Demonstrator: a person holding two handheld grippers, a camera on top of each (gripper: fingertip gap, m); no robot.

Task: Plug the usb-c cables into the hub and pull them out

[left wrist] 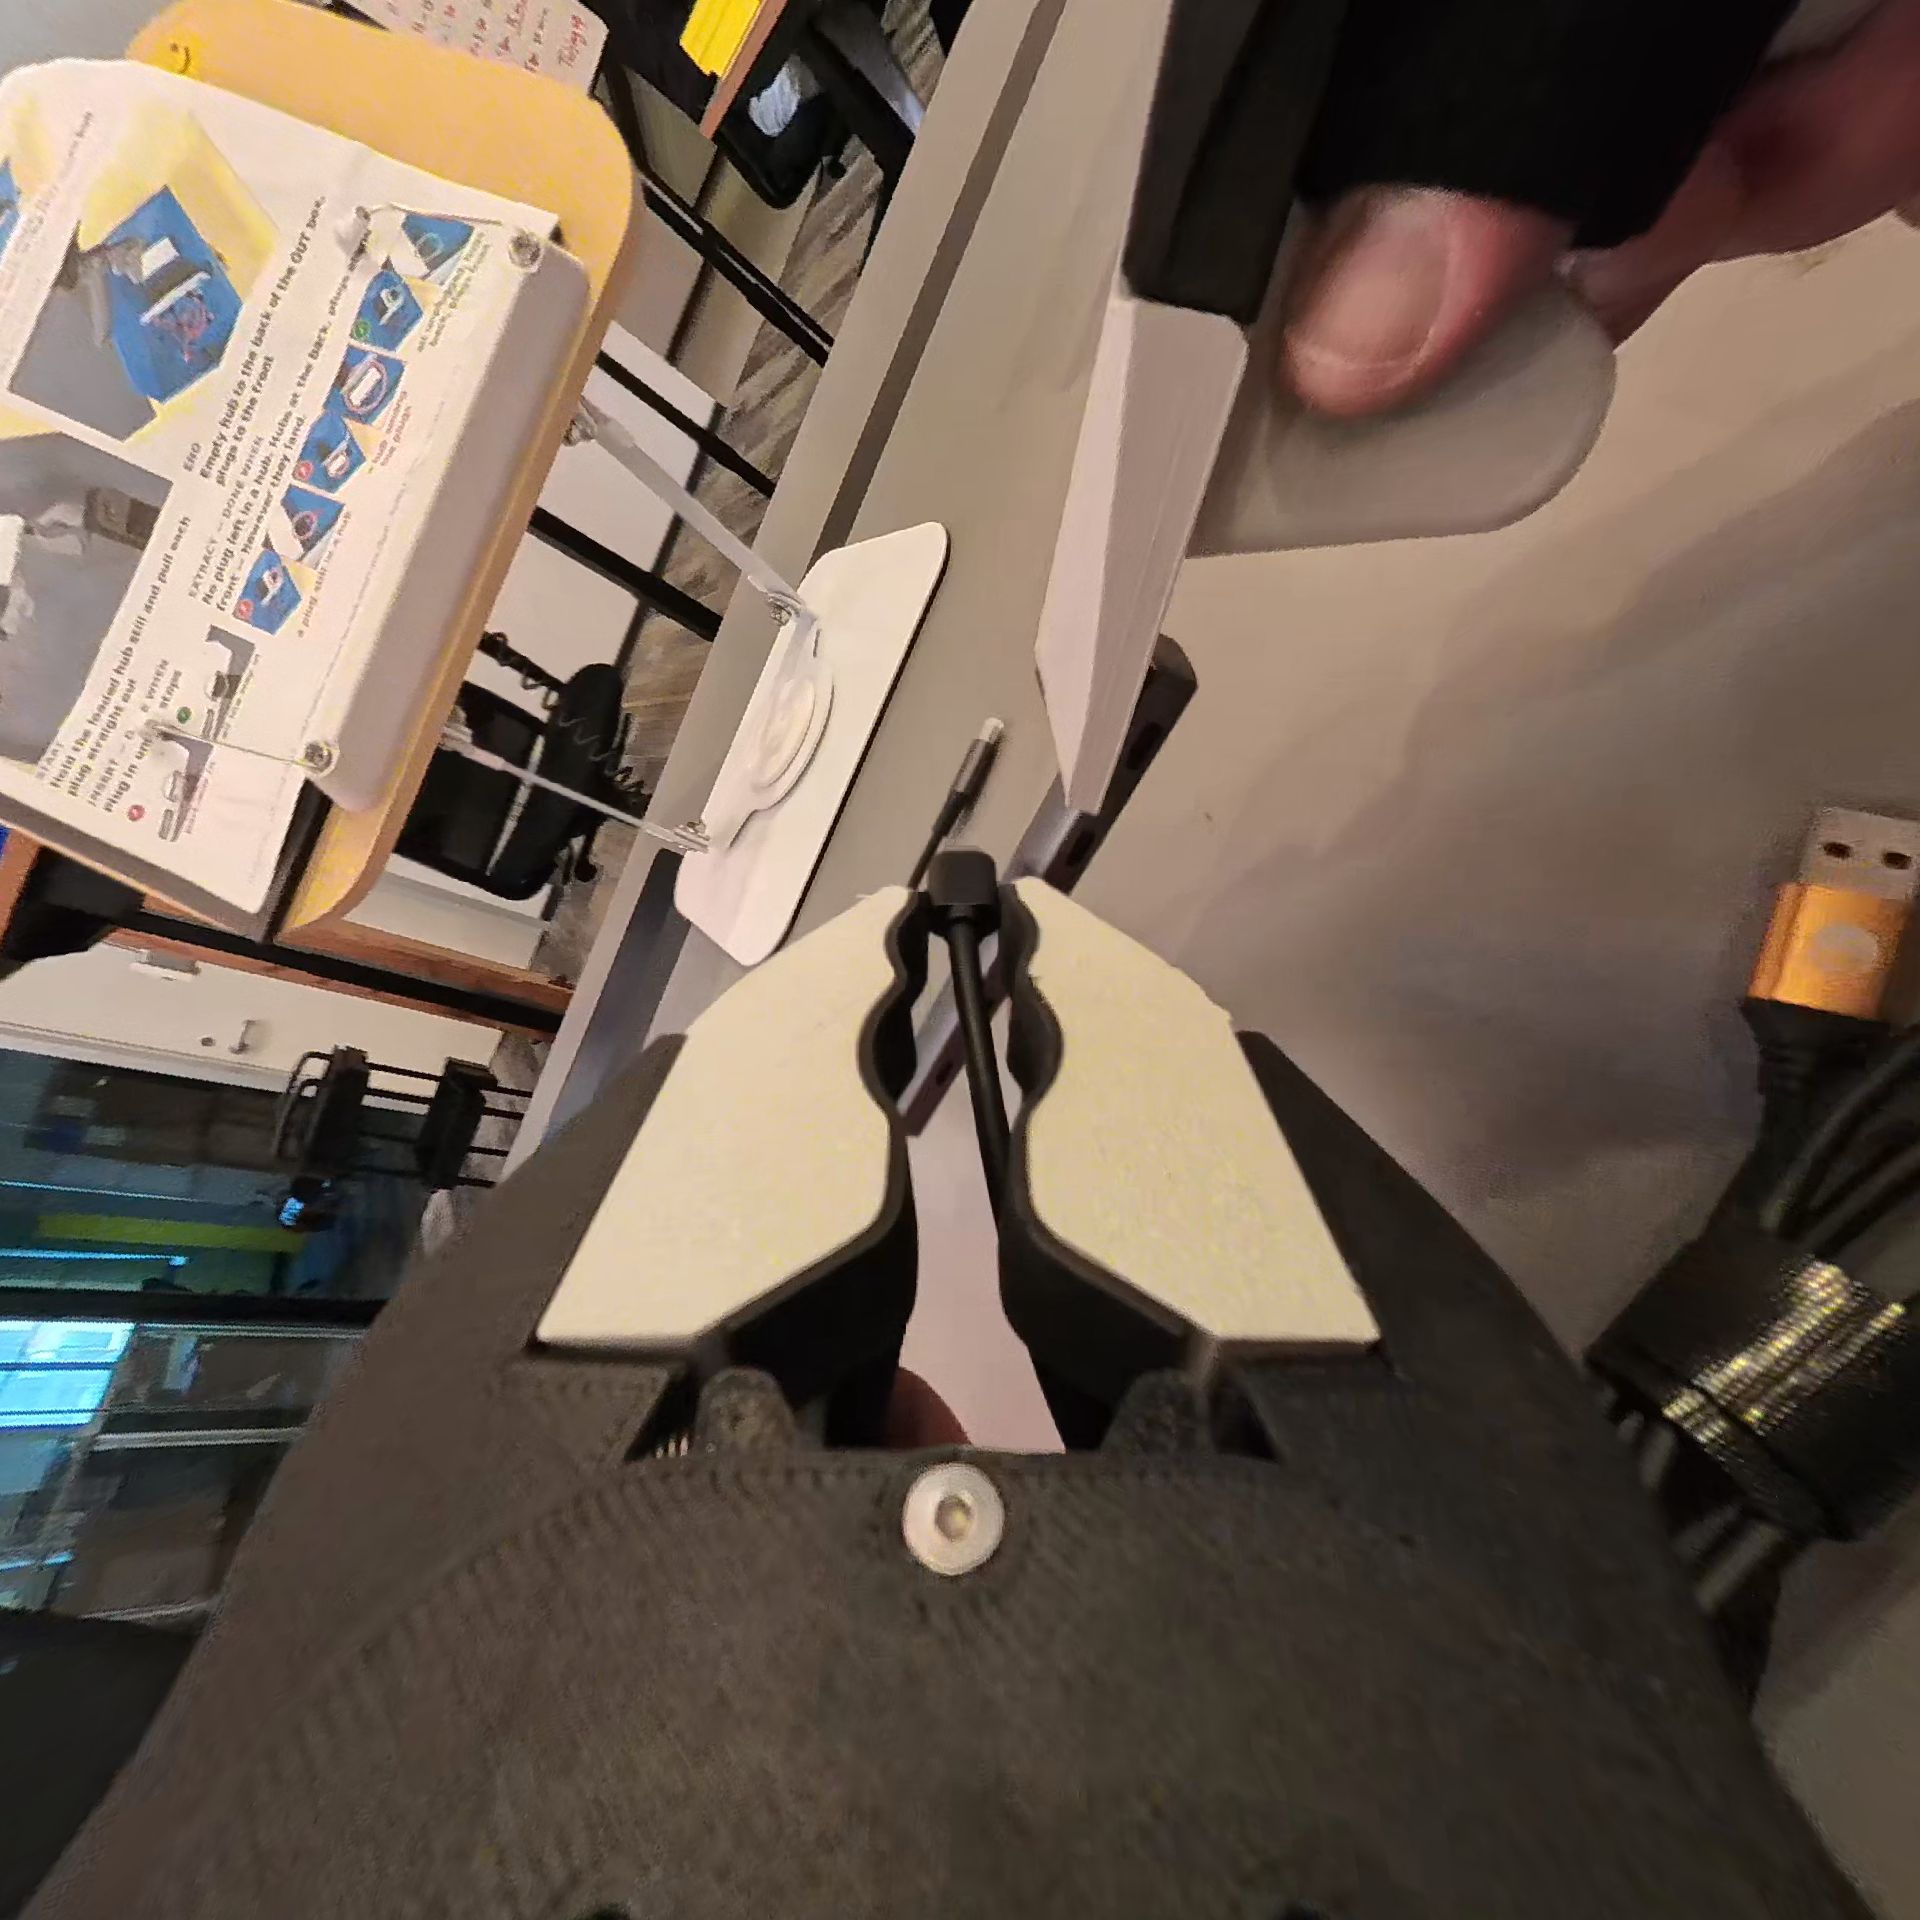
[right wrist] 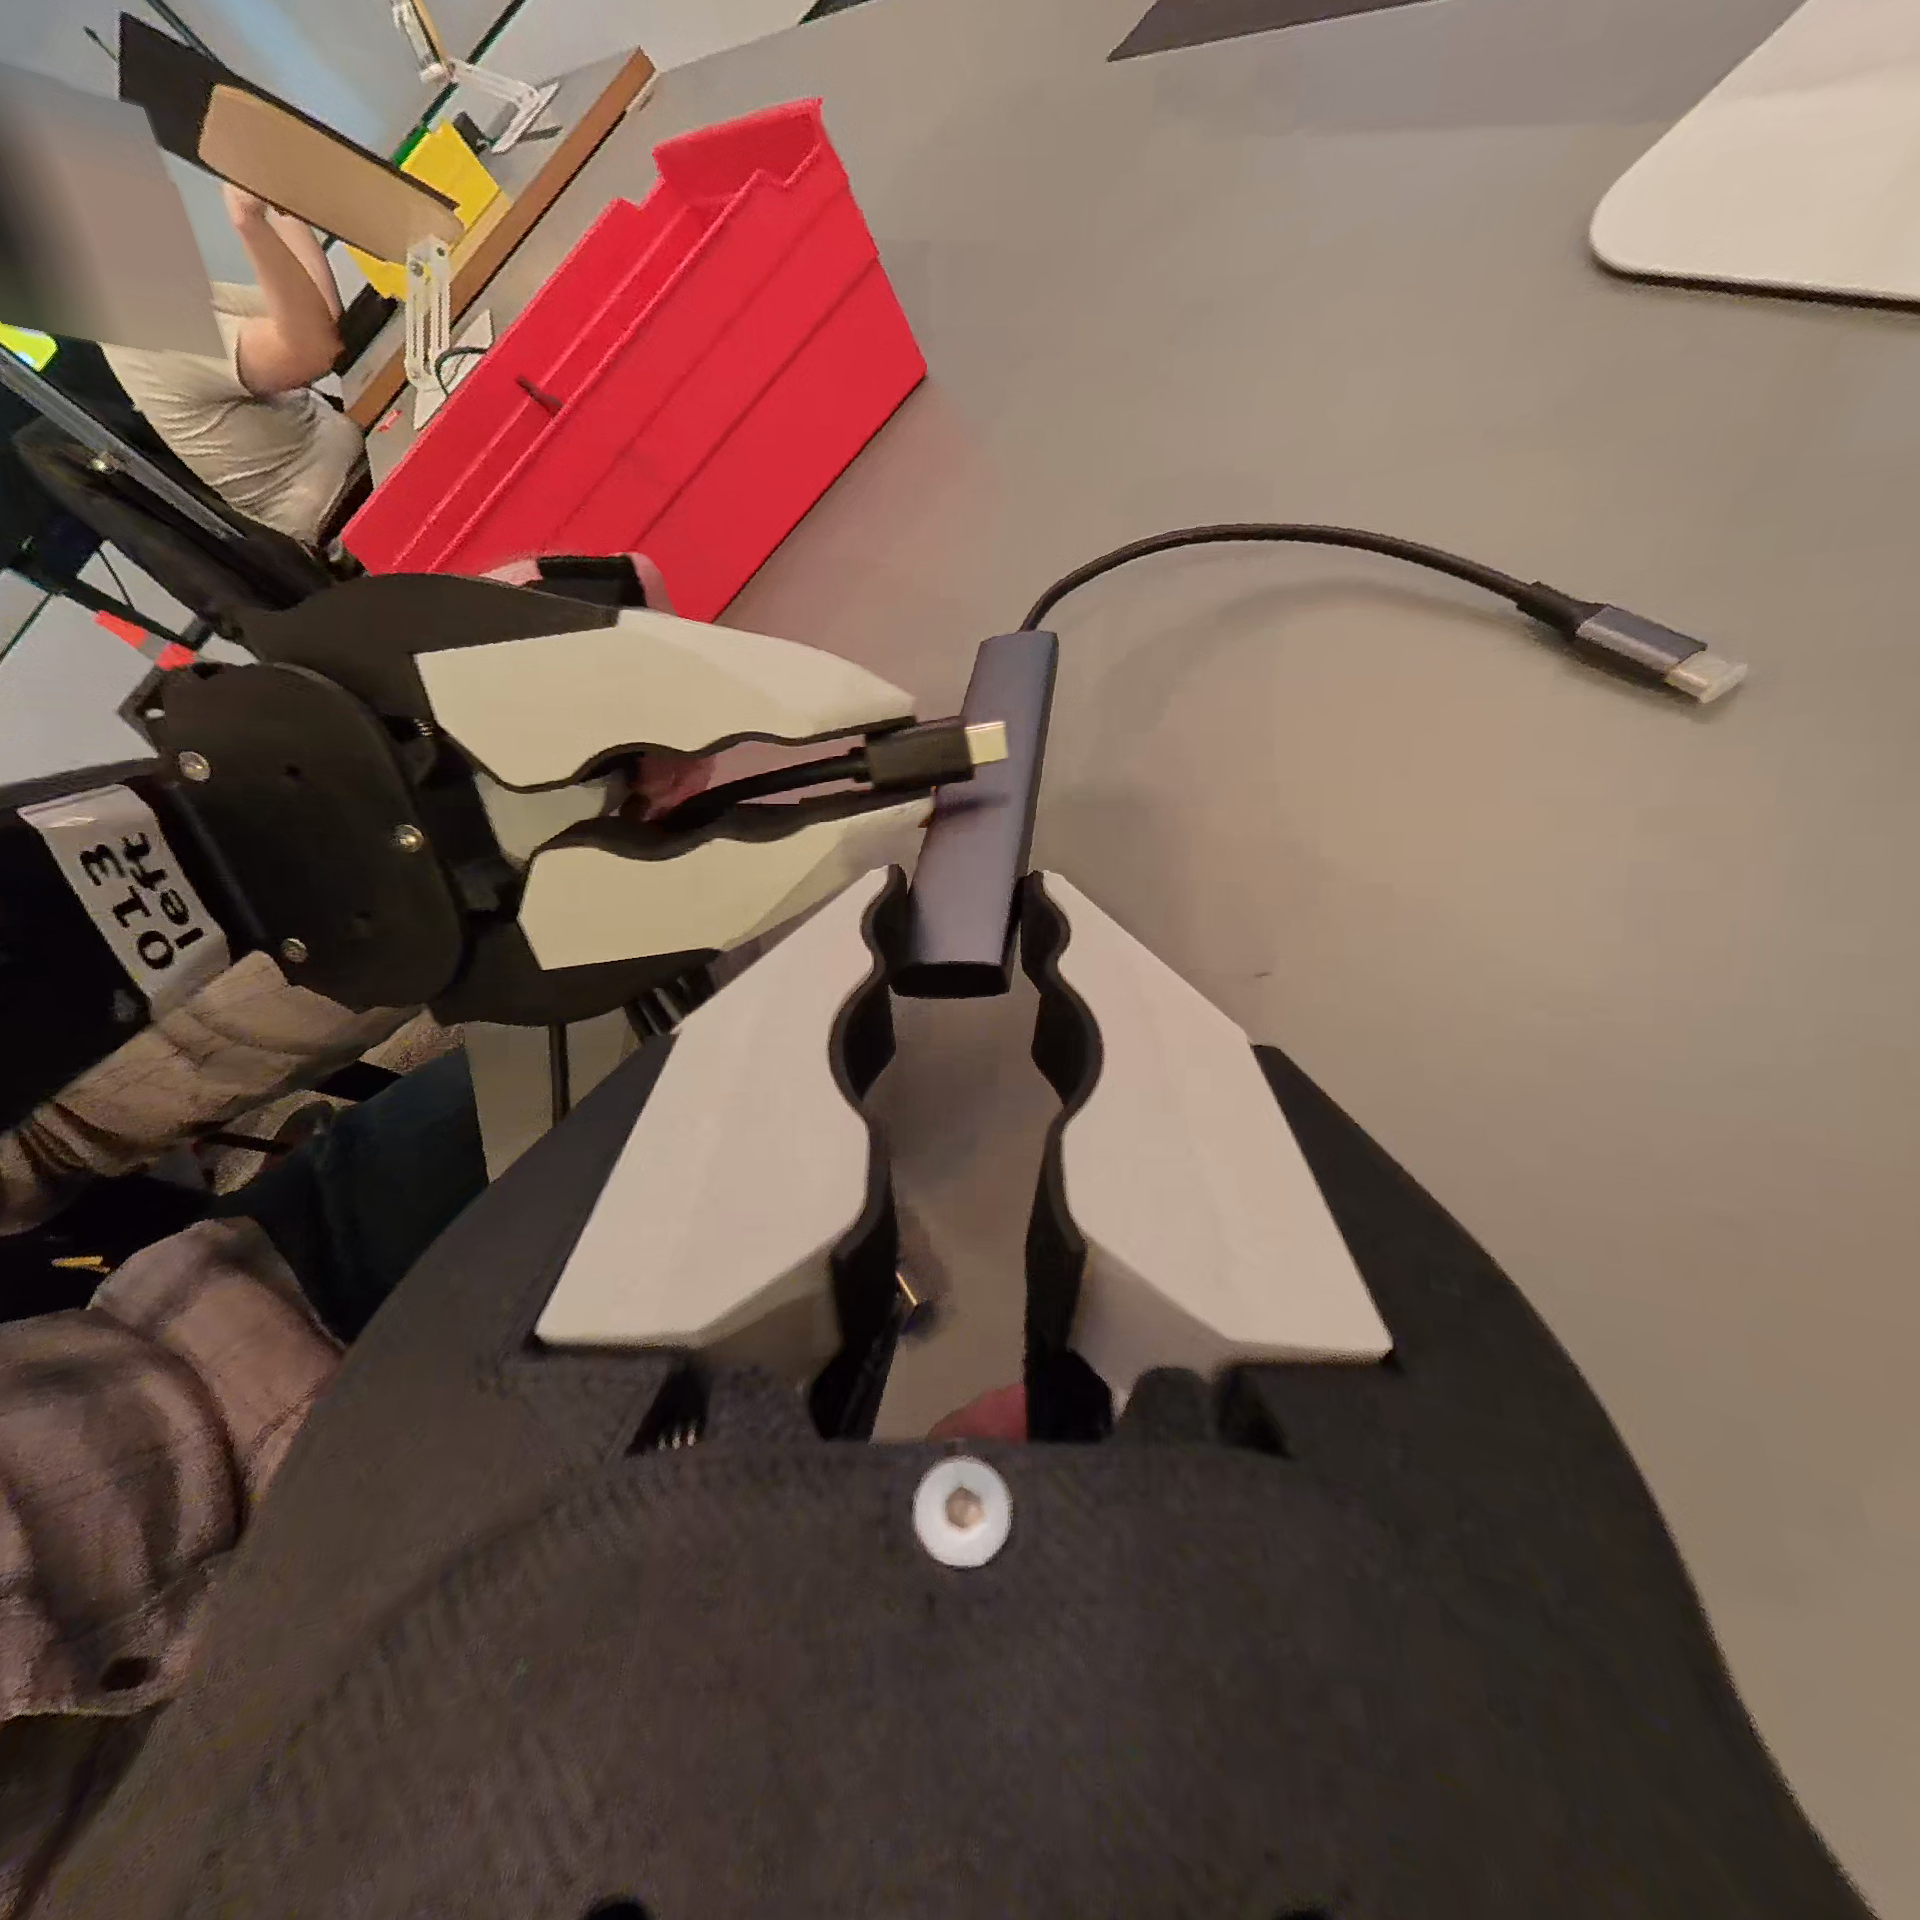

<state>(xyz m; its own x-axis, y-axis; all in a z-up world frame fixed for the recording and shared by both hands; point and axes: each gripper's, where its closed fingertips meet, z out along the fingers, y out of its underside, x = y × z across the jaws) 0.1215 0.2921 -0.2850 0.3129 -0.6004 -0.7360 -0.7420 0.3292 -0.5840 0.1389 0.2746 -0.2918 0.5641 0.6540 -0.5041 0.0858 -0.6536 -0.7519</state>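
Note:
My right gripper [right wrist: 961, 904] is shut on the near end of the slim dark grey hub [right wrist: 997, 790] and holds it over the grey table [right wrist: 1403, 987]. The hub's own short cable curves right to a grey plug [right wrist: 1642, 649] lying on the table. My left gripper [right wrist: 914, 769] comes in from the left, shut on a black usb-c plug [right wrist: 925, 756]. The plug's bare metal tip shows whole, right at the hub's side face. In the left wrist view my left gripper [left wrist: 961, 883] pinches the same plug [left wrist: 961, 871], with the hub [left wrist: 1070, 847] just behind it.
A red bin [right wrist: 665, 395] stands at the back left of the table. A white rounded plate [right wrist: 1766, 187] lies at the far right. An orange usb-a plug [left wrist: 1839, 925] with a bundled cable lies to the right. An instruction sheet on a stand [left wrist: 260, 468] is beyond the table edge. Only a small space, under 4 cm, lies between the two pairs of fingers.

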